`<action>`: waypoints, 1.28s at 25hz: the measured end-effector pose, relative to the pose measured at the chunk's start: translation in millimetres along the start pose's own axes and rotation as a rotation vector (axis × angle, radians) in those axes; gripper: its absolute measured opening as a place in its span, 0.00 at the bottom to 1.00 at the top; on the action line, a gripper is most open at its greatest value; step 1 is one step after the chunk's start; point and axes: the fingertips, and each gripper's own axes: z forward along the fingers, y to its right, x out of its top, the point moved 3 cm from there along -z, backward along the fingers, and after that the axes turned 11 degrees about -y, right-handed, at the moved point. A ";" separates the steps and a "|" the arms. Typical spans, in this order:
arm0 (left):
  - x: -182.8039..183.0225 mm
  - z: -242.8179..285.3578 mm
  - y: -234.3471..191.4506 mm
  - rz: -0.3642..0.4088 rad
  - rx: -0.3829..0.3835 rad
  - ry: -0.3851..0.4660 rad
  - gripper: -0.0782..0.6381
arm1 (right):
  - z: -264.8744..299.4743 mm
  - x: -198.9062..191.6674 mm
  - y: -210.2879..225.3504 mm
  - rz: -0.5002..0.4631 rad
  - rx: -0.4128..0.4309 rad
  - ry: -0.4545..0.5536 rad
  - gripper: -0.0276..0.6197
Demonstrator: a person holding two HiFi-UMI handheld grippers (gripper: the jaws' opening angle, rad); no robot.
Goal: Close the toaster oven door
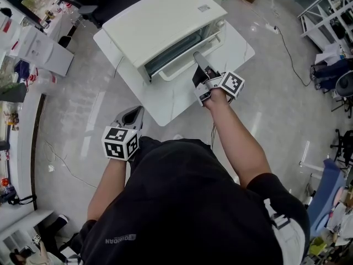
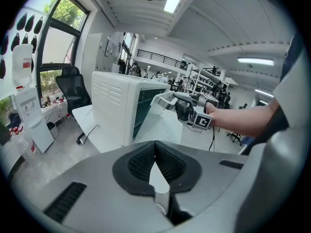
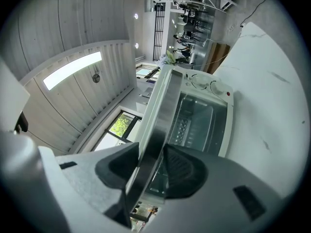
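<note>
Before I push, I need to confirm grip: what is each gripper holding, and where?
The right gripper grips the toaster oven door by its handle bar; the left gripper is shut on nothing.

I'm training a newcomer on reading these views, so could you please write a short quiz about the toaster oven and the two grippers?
1. True or false: the toaster oven's door stands partly open.
2. Fill in: the left gripper's jaws are ___, with nothing between them.
3. What does the right gripper clamp? A nothing; B the door; C the left gripper.
Key: 1 true; 2 together; 3 B.
</note>
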 end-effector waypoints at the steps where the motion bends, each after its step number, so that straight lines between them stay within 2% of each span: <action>1: -0.4 -0.6 -0.9 -0.002 0.002 0.001 0.11 | 1.7 0.7 -0.6 -0.005 0.002 -0.002 0.28; 11: -5.4 -12.0 -8.3 -0.008 0.027 0.006 0.11 | 16.8 5.2 -4.7 -0.010 0.010 -0.010 0.28; 14: -7.3 -15.8 -11.0 -0.012 0.034 0.004 0.11 | 21.5 5.0 -2.0 0.028 0.025 -0.003 0.28; 19: -11.5 -21.1 -16.6 -0.022 0.046 0.003 0.11 | 28.0 8.8 -7.6 -0.021 0.016 0.003 0.28; 32: -24.5 -32.8 -35.1 -0.064 0.071 0.003 0.11 | 42.7 12.3 -9.7 -0.005 0.045 0.049 0.28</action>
